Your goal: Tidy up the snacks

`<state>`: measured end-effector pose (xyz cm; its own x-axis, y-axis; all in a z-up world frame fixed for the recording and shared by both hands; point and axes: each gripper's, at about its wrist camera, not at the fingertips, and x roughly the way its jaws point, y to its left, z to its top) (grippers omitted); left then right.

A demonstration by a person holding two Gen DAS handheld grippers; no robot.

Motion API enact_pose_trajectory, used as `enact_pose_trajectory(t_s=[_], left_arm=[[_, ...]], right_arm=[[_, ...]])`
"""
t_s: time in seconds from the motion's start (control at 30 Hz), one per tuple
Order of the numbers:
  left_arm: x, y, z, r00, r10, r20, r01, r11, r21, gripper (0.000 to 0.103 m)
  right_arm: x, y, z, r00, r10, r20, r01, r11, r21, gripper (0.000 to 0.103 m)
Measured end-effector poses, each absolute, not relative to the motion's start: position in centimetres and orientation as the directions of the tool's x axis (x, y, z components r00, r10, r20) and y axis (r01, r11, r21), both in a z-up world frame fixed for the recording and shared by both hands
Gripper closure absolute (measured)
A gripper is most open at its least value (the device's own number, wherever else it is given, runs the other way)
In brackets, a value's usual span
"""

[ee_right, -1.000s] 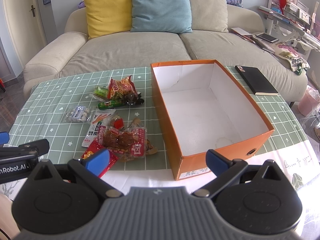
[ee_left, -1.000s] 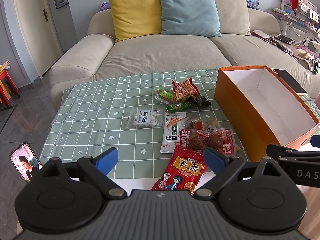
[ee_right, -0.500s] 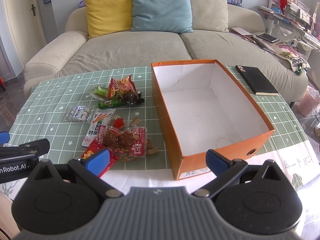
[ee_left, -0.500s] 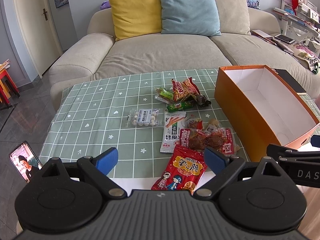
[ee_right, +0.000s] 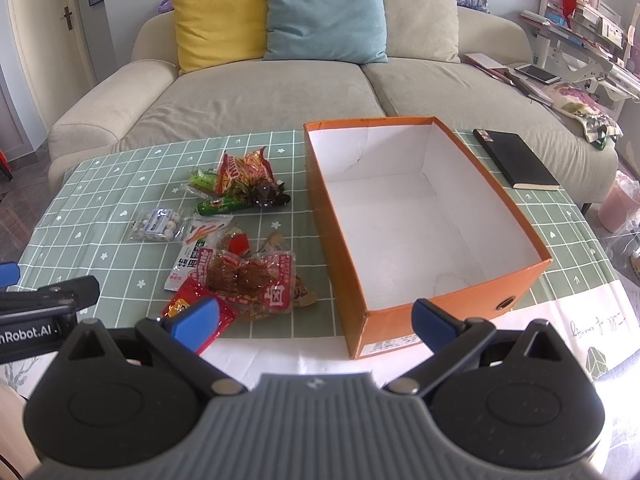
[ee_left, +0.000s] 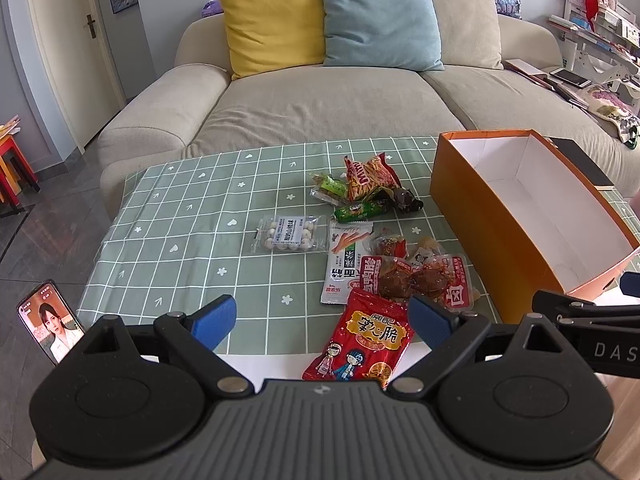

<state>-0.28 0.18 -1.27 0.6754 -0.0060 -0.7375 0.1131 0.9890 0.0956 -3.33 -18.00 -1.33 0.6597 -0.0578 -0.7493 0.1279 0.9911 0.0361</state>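
- Snacks lie in a loose cluster on the green checked tablecloth (ee_left: 180, 216), left of an orange box (ee_right: 340, 240), none of them gripped.
- Nearest is the red cartoon packet (ee_left: 364, 340), partly over the cloth's white near border; it sits just ahead of the left gripper (ee_left: 322, 320), between its blue fingertips (ee_left: 214, 316) and closer to the right one.
- The left gripper's jaws stand wide apart with nothing between them but the view of that packet below.
- The right gripper (ee_right: 314, 318) is likewise spread apart and holds nothing; its left fingertip overlaps the red packet in view, and its right one lies over the box's near corner.
- Just beyond the red packet sits a clear pack of brown braised pieces (ee_right: 252, 276), overlapping a white packet with orange sticks (ee_left: 344, 260).
- Left of these, slightly apart, is a clear tray of white balls (ee_left: 289, 234).
- Farther back, a red-and-yellow strips bag (ee_left: 370, 176), a green stick pack (ee_left: 358, 212), a dark wrapped sweet (ee_left: 404, 200) and a small green packet (ee_left: 332, 188) bunch together.
- The box stands open, its white inside bare.
- A black notebook (ee_right: 514, 158) lies right of the box.
- A phone (ee_left: 50, 322) stands at the near left.
- A beige sofa (ee_left: 320, 104) fills the far side.
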Motion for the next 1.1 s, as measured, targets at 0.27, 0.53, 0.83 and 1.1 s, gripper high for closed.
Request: enact_pose_trajectory(t_s=[0.27, 0.53, 0.83, 1.1], left_arm=[[-0.1, 0.5, -1.7, 0.676, -0.015, -0.737, 0.113, 0.99, 0.083, 0.0], [0.5, 0.3, -3.0, 0.652, -0.094, -0.752, 0.194, 0.98, 0.046, 0.02], [2.3, 2.0, -6.1, 0.557, -0.22, -0.801, 0.225, 0.968, -0.109, 0.023], [4.8, 3.7, -10.4, 0.439, -0.308, -0.844, 0.272, 0.941, -0.202, 0.017]], right_arm=[[-2.8, -17.7, -2.3, 0.651, -0.054, -0.758, 0.118, 0.992, 0.031, 0.004], [-2.1, -17.8, -3.9, 0.641, 0.038, -0.766, 0.072, 0.991, 0.11, 0.022], [-1.7, -16.1, -4.8, 0.69, 0.147, -0.709, -0.07, 0.988, 0.137, 0.037], [0.7, -15.6, -8.3, 0.629, 0.165, -0.759, -0.094, 0.986, 0.137, 0.063]])
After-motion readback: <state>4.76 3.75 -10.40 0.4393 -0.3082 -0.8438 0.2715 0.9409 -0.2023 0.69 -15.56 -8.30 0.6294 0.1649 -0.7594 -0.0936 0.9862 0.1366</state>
